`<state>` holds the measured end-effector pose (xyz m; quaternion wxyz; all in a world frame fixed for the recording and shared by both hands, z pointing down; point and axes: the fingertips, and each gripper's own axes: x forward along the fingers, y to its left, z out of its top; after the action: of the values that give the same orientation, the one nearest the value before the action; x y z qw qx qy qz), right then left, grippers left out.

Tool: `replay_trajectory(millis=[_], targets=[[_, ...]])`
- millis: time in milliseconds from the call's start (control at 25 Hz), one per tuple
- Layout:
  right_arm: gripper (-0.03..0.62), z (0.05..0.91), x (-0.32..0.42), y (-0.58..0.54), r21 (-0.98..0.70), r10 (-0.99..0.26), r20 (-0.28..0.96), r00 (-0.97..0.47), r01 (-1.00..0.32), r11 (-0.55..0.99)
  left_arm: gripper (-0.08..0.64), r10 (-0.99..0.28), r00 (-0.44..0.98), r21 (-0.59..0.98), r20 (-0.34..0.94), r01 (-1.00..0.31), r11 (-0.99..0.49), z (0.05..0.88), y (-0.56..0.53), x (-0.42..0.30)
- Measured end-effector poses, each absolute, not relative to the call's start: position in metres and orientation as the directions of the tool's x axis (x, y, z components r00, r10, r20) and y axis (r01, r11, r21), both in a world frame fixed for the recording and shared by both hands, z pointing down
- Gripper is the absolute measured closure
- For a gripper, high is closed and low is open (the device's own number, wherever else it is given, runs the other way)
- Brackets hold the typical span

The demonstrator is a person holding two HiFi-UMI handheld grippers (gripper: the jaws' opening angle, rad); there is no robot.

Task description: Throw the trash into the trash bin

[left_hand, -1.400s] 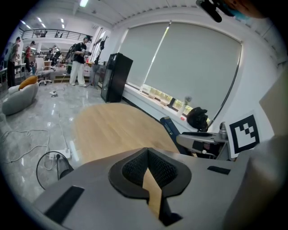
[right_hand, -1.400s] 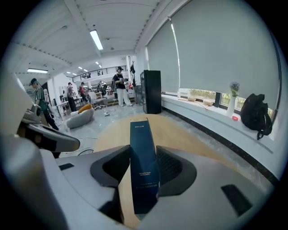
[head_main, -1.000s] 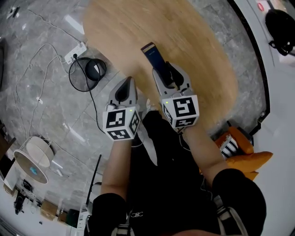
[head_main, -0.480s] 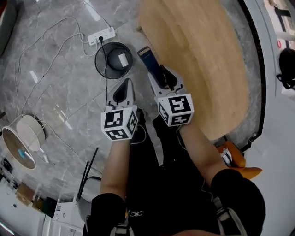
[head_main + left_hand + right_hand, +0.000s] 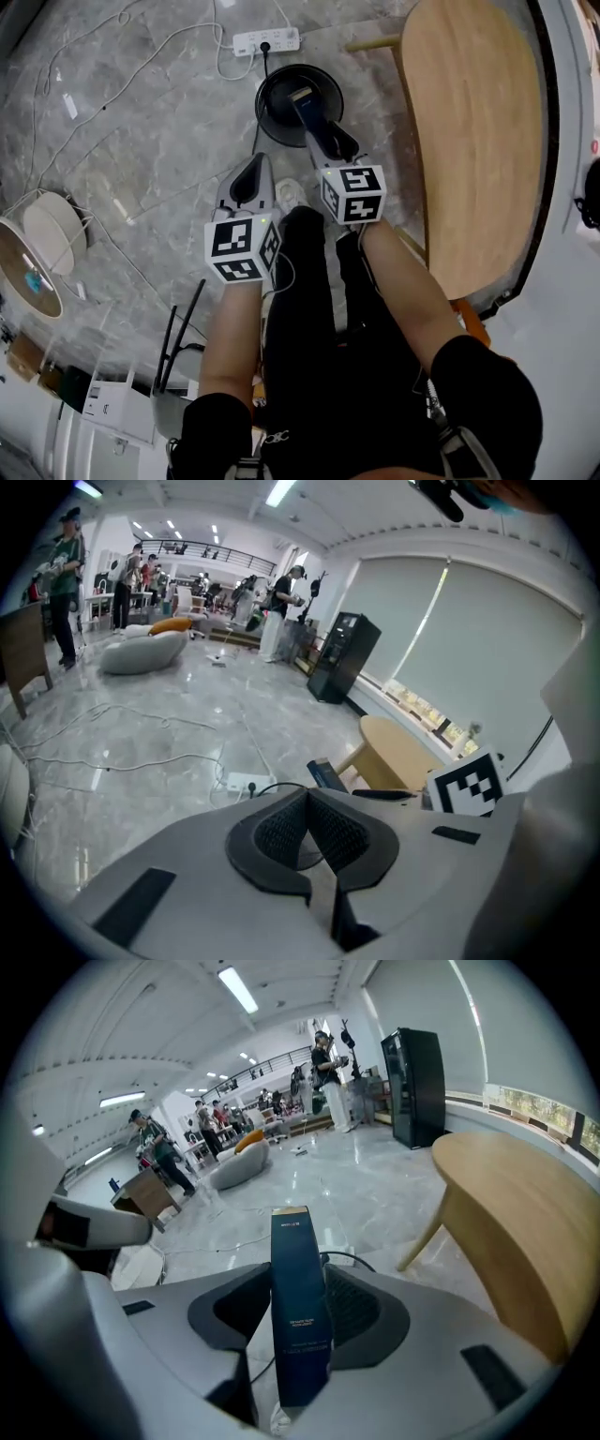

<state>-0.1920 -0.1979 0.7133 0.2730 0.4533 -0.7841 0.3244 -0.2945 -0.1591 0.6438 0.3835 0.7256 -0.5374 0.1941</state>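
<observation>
A black round trash bin [image 5: 273, 86] stands on the grey marble floor. My right gripper [image 5: 323, 141] is shut on a tall dark blue box [image 5: 307, 111], whose far end hangs over the bin's opening. In the right gripper view the box [image 5: 300, 1316] stands upright between the two pads [image 5: 352, 1312]. My left gripper [image 5: 259, 161] hovers over the floor just left of the bin, its jaws shut with nothing in them. In the left gripper view the jaw tips [image 5: 307, 794] meet, and the box [image 5: 326, 775] shows beyond them.
A round wooden table [image 5: 469, 141] stands to the right of the bin. A white power strip [image 5: 265, 40] with cables lies behind the bin. A white round fan [image 5: 37, 253] sits far left. People stand far off across the hall [image 5: 277, 611].
Both grippers have swung off the wooden table and over the floor. The blue box, held all along, has gone from above the tabletop to above the bin.
</observation>
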Motion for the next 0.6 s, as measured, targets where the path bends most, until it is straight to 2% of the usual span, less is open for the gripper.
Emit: replay_trajectory(millis=[280, 520, 560, 600], targets=[[0.408, 0.810, -0.225, -0.203, -0.173, -0.430, 0.812, -0.393, -0.868, 0.466, 0.548, -0.612, 0.349, 0.357, 0.710, -0.927, -0.113, 0.669, -0.156, -0.327], [0.391, 0.808, -0.216, -0.216, -0.152, -0.468, 0.796, -0.384, -0.875, 0.460, 0.548, -0.607, 0.382, 0.367, 0.696, -0.917, -0.157, 0.667, -0.159, -0.318], [0.423, 0.802, -0.213, -0.215, -0.141, -0.474, 0.797, -0.375, -0.878, 0.458, 0.548, -0.608, 0.384, 0.365, 0.695, -0.917, -0.162, 0.667, -0.160, -0.318], [0.527, 0.793, -0.209, -0.214, -0.117, -0.486, 0.796, -0.360, -0.881, 0.459, 0.548, -0.611, 0.383, 0.363, 0.693, -0.917, -0.163, 0.665, -0.161, -0.317]])
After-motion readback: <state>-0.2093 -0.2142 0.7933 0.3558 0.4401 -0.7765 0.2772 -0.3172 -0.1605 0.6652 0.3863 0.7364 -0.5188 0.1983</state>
